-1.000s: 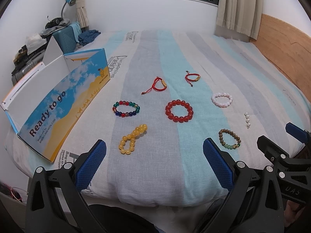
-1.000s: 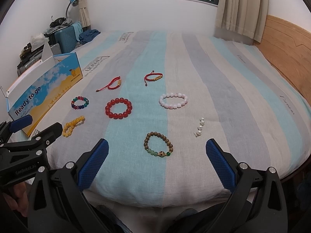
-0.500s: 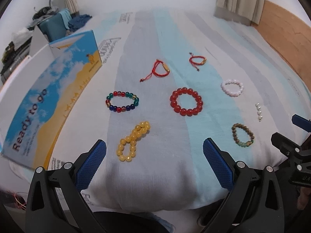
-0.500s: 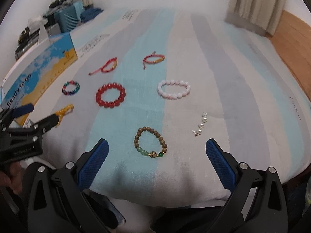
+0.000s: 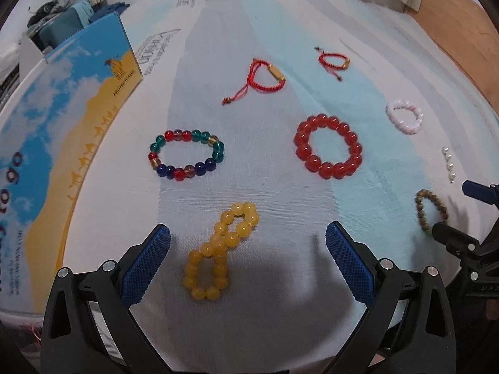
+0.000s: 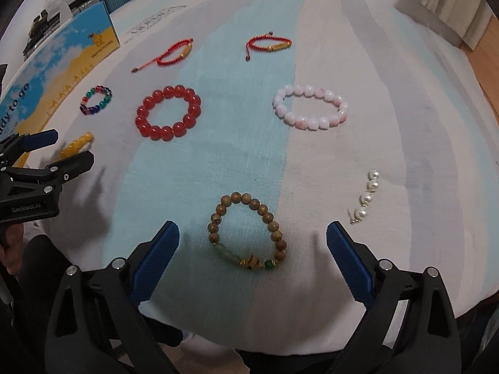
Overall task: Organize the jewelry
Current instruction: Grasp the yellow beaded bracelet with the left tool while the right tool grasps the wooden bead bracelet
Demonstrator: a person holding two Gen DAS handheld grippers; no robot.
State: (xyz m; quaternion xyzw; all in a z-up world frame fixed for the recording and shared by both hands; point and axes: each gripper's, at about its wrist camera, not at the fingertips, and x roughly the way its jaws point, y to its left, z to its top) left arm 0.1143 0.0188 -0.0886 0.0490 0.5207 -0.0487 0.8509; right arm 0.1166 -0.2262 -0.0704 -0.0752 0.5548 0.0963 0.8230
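Step in hand, as I read it: first pick-ups not yet made. Both grippers angle down over the near row of jewelry on the striped bedsheet [image 5: 280,187]; nothing is held.

Going L to R:

Printed box [image 5: 62,124] w/ "Ready to go" lettering lies at the far L edge of the bed; prob. the place for the pieces, but that's a guess.

L gripper [image 5: 248,249]: jaws wide apart, empty. Yellow bead bracelet [image 5: 221,246], twisted into a figure-eight, lies between the blue pads but untouched. Next move calls for a drop straight down and a close across the twisted waist; round beads may roll off the pads, so centre it.

Beyond it: multicolour glass-bead bracelet [image 5: 186,155], red cord bracelet w/ gold tube [image 5: 265,76], big red bead bracelet [image 6: 168,112], second red cord bracelet [image 6: 268,44], all well apart from each other.

R gripper [image 6: 252,246]: jaws beginning to close, still wide, pads not pressing. Wooden bead bracelet [image 6: 248,230] w/ green stones lies flat between them.

Further R: pink-white bead bracelet [image 6: 310,107], then pearl earring strand [image 6: 365,196] just beside the R pad; small, easy to nudge.

Room: near bed edge drops off right under both grippers; soft sheet gives. Plenty of open cloth towards the far side. The grippers stand near each other, so mind crossing towards the box.
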